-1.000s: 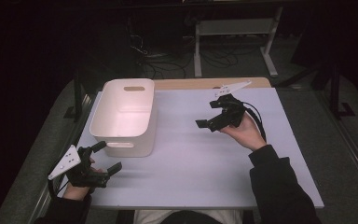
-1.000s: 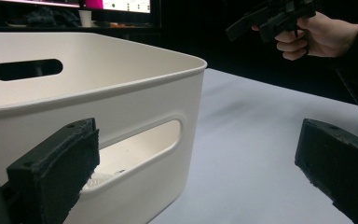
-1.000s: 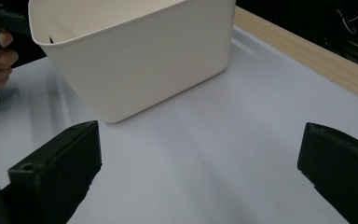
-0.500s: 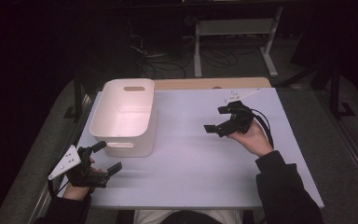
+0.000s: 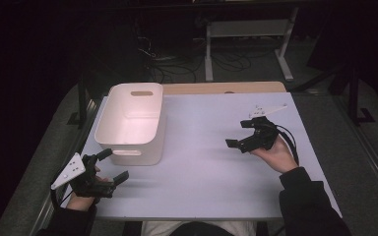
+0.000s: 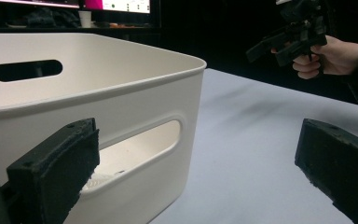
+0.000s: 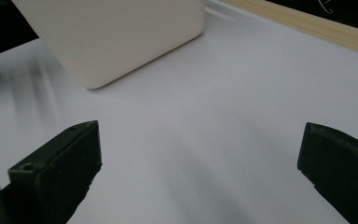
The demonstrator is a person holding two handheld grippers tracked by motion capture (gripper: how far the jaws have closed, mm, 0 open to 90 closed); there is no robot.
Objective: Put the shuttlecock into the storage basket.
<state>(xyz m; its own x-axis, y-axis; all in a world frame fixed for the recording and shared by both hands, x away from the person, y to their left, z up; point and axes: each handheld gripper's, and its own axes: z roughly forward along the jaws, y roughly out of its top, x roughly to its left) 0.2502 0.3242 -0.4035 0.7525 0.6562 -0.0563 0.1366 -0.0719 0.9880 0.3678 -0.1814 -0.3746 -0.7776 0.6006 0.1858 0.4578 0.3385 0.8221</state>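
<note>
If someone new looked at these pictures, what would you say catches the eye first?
Most likely the white bin, standing empty at the left of the pale table, with slot handles in its end walls. Next, the two black tongs: the left tongs are held open just in front of the bin's near end, and the right tongs are held open above the table's right side.

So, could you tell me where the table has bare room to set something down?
The widest bare stretch lies between the white bin and the right gripper. It is tighter at the near left corner, where the left gripper sits close to the bin.
</note>
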